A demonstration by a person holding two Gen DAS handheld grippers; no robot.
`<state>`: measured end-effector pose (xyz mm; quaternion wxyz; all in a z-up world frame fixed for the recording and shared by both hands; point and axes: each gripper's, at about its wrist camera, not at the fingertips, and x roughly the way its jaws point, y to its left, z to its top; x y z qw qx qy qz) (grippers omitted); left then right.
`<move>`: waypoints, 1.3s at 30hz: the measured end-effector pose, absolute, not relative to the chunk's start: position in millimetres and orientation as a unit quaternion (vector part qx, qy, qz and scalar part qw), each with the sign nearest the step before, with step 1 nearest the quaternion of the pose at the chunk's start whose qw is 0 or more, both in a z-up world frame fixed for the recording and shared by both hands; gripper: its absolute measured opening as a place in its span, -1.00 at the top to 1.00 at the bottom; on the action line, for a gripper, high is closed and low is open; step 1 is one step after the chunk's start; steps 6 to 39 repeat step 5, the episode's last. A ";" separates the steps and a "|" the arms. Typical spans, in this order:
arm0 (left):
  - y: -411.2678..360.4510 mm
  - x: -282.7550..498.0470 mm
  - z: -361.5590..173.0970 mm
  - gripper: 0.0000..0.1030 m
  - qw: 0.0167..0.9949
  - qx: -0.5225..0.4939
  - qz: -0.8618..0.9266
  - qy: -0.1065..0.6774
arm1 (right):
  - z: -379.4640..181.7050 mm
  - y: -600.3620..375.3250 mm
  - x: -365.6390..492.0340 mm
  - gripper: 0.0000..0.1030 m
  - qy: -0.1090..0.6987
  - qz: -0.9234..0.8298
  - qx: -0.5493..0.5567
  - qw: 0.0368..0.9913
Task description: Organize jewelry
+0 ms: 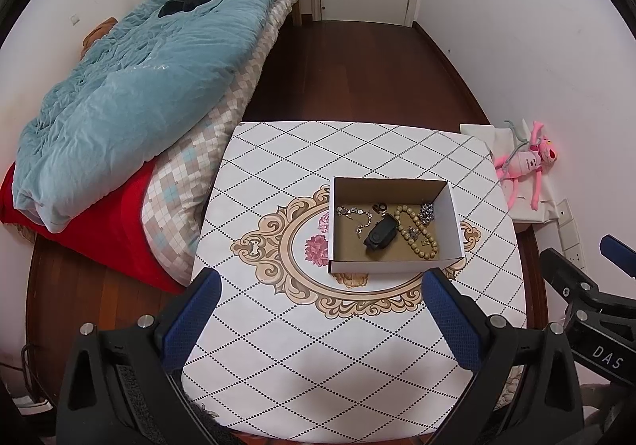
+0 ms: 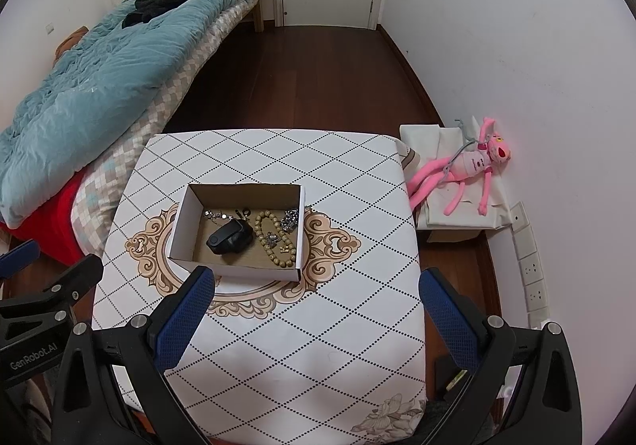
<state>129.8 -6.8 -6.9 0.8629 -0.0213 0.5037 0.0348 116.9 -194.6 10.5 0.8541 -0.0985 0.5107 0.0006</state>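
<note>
While both grippers hover w/ fingers spread, jewelry sits in the box on the table.
Left gripper (image 1: 322, 278) & right gripper (image 2: 316, 276) hold nothing, both near the box's front edge, above the table (image 2: 278, 345). Cardboard box (image 1: 453, 222) holds a bead bracelet (image 1: 417, 232), silver chain (image 1: 355, 216), a tangled silver piece (image 1: 427, 212) by the right wall, & a black clip-like thing (image 1: 381, 234) in the middle. Pink plush toy (image 2: 473, 166) lies off to the right.

1 box (image 1: 393, 266), 1 bead bracelet (image 1: 415, 232), 1 blk pouch (image 1: 381, 233)
</note>
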 end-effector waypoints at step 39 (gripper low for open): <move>-6.6 129.5 -7.2 -1.00 0.863 -0.022 0.032 0.503 | 9.2 -193.5 116.7 -1.00 0.512 0.001 -0.100 0.853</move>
